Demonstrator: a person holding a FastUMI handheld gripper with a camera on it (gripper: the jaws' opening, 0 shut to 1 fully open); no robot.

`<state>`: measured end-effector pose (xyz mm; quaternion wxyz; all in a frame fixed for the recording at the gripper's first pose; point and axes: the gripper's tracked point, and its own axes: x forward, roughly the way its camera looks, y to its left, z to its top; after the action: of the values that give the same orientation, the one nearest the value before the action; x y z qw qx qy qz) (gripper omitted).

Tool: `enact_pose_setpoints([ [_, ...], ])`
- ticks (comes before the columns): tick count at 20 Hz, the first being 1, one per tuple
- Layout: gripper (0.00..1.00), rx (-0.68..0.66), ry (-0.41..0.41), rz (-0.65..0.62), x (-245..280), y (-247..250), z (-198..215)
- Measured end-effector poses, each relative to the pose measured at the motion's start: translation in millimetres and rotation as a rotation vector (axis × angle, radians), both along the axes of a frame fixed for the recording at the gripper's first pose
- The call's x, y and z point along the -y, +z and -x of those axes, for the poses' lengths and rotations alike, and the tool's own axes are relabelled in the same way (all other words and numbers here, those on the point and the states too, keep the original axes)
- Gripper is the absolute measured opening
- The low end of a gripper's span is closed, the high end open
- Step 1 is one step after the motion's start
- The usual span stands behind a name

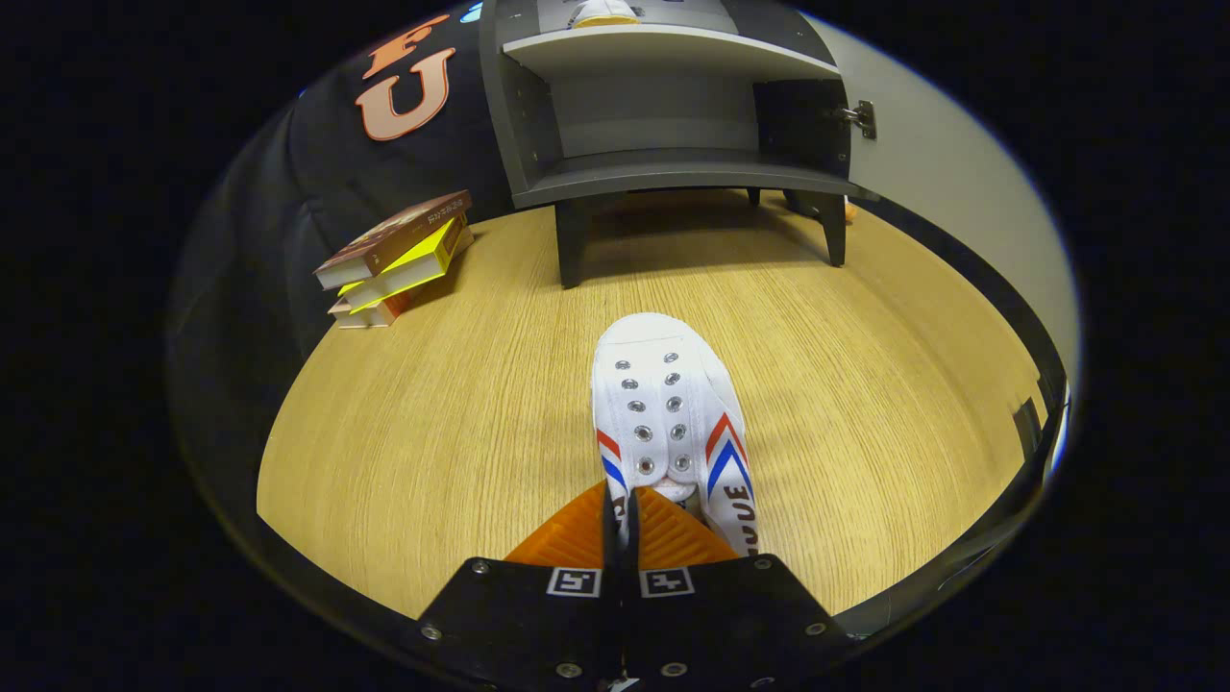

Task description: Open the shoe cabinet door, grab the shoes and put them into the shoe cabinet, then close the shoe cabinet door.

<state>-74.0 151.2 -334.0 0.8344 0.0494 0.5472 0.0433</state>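
Observation:
A white canvas shoe (663,404) with red and blue chevrons points away from me, toward the grey shoe cabinet (673,168). My gripper (623,509) is shut on the shoe's left side wall near the collar, the two orange fingers (577,543) pressed together with the thin fabric between them. The shoe appears held just above the wooden floor (432,404); contact with it is hard to judge. The cabinet stands beyond on black legs with its door (961,183) swung open to the right. Its lower compartment is bare. Another white shoe (603,13) rests on the upper shelf.
A stack of three books (399,259) lies on the floor to the left of the cabinet, against the black cloth wall. The open door's hinge (860,117) sits at the cabinet's right side.

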Motion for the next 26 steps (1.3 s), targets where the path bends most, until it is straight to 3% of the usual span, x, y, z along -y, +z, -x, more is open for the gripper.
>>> enact_pose_setpoints([
  [10, 0.00, 0.090, -0.026, 0.006, 51, 58, -29],
  [20, 0.00, 0.229, -0.038, -0.024, 87, 169, -96],
  [26, 0.00, 0.331, 0.035, -0.012, 93, 231, -149],
])
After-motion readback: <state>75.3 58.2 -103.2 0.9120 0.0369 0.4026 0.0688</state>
